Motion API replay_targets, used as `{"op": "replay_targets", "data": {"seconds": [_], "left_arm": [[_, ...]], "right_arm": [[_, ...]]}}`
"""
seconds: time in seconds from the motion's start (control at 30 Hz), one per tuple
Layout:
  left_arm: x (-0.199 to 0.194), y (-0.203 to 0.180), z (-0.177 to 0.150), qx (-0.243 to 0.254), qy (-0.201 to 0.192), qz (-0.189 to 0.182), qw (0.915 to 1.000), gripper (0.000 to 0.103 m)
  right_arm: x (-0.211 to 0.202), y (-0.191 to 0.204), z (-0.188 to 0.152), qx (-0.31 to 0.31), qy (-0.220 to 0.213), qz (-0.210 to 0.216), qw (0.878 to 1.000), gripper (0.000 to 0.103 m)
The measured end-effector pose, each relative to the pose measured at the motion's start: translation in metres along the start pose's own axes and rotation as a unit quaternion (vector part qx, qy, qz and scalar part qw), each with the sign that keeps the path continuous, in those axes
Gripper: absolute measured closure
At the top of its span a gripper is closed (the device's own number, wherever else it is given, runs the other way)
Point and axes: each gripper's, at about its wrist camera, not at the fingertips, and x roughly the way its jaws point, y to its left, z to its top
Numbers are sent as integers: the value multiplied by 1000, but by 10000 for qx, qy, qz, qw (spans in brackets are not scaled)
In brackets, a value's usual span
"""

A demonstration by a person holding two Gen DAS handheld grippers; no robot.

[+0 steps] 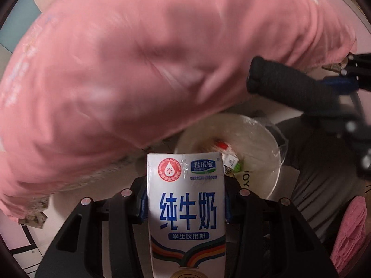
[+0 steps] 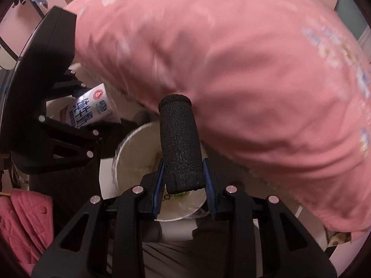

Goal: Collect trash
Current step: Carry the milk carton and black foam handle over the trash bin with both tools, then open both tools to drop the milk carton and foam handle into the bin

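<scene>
Drop step: left gripper (image 1: 186,210) jaws clamp milk carton (image 1: 186,199), right gripper (image 2: 184,185) jaws clamp black foam roll (image 2: 179,143), both over bin (image 1: 262,139) at lower centre. Next: release inside rim.

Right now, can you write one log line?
left gripper: holds milk carton | right gripper: holds foam tube | both above bin

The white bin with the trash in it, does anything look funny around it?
Nothing looks spilled or broken. The white bin has wrappers inside. The left gripper grips a milk carton and the right gripper grips a black foam tube above it. A big pink pillow hangs over everything and hides part of the rim.
</scene>
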Motion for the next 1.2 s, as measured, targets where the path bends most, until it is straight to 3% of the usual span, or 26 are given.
{"op": "replay_targets", "data": {"seconds": [0.37, 0.67, 0.93, 1.2], "left_arm": [[65, -3, -3, -284, 505, -502, 9971, 54], [123, -3, -2, -732, 908, -886, 9892, 54], [165, -3, -8, -1216, 1148, -1100, 9798, 54], [203, -1, -3, -1629, 1357, -1079, 9713, 54]], "right_arm": [[77, 0, -22, 224, 758, 354, 9962, 71], [131, -5, -32, 542, 1248, 607, 9888, 70], [181, -4, -39, 818, 1723, 731, 9789, 70], [220, 2, -43, 914, 2082, 663, 9716, 70]]}}
